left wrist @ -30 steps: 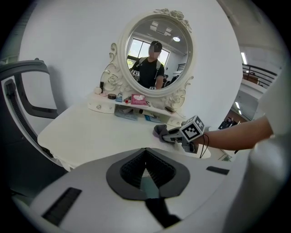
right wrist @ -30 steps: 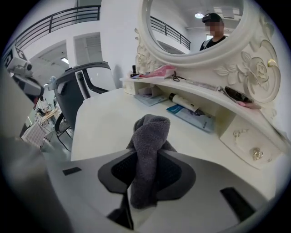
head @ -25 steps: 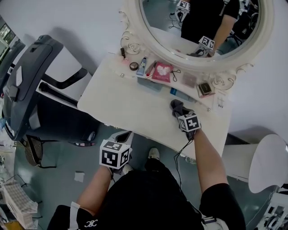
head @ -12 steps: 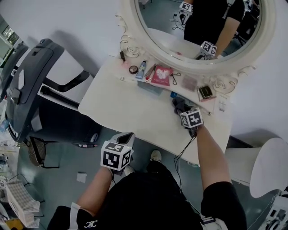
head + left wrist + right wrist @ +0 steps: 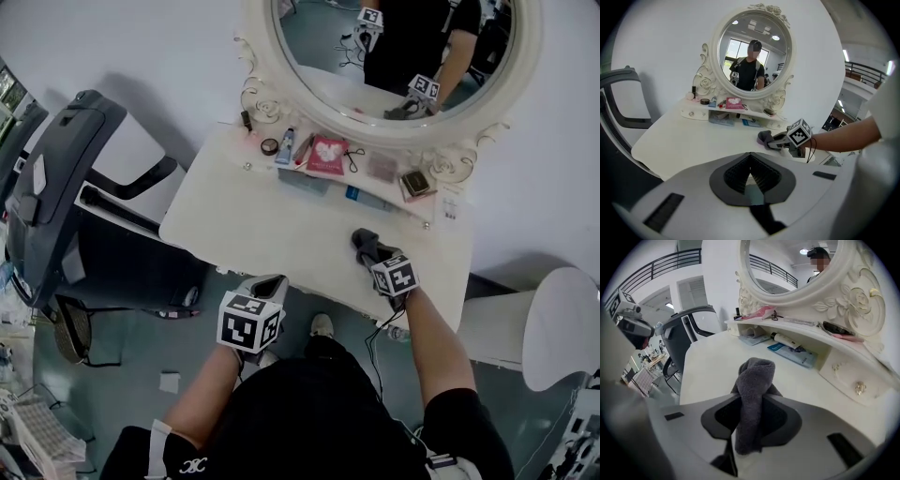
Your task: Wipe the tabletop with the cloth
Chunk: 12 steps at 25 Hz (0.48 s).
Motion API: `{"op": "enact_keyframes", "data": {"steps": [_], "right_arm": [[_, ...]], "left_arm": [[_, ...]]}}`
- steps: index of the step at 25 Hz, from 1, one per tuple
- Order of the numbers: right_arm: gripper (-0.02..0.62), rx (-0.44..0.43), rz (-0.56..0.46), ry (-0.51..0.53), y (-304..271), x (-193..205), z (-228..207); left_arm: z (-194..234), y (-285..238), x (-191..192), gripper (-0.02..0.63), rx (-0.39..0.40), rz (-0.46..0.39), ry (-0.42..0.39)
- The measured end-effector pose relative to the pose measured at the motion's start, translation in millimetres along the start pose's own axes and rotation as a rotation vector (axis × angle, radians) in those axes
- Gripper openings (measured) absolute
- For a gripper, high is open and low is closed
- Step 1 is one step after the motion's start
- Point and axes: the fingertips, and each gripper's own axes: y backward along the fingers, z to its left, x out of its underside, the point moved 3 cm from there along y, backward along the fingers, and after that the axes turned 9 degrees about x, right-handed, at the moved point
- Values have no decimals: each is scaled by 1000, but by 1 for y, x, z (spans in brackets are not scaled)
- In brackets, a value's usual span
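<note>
A dark grey cloth (image 5: 366,242) lies bunched on the white tabletop (image 5: 272,220), right of its middle and near the front edge. My right gripper (image 5: 373,255) is shut on it. In the right gripper view the cloth (image 5: 752,380) sticks up between the jaws, its free end resting on the tabletop (image 5: 717,362). My left gripper (image 5: 265,284) hangs off the table's front edge, over the floor, shut with nothing in it. From the left gripper view I see the cloth (image 5: 765,137) and the right gripper (image 5: 780,142) across the tabletop (image 5: 689,140).
An ornate oval mirror (image 5: 394,56) stands at the back above a low shelf with a pink packet (image 5: 327,153), a tube (image 5: 284,145) and small items. A blue box (image 5: 361,195) lies under the shelf. A dark treadmill (image 5: 56,187) is left, a white stool (image 5: 562,328) right.
The right gripper has drawn the cloth away from the shelf, toward the table's front edge. The left gripper has stayed off the front edge.
</note>
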Motion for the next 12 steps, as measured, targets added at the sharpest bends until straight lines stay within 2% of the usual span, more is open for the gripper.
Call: {"op": "enact_keyframes", "data": {"steps": [5,12], "right_arm": [[110,9,-7,-20,29,35,33],[110,30,-4,-58,51,62,59]], "left_arm": [[-8,-1,5,6,53,5,-23],[-17,-4,9,6,114,20,-56]]}}
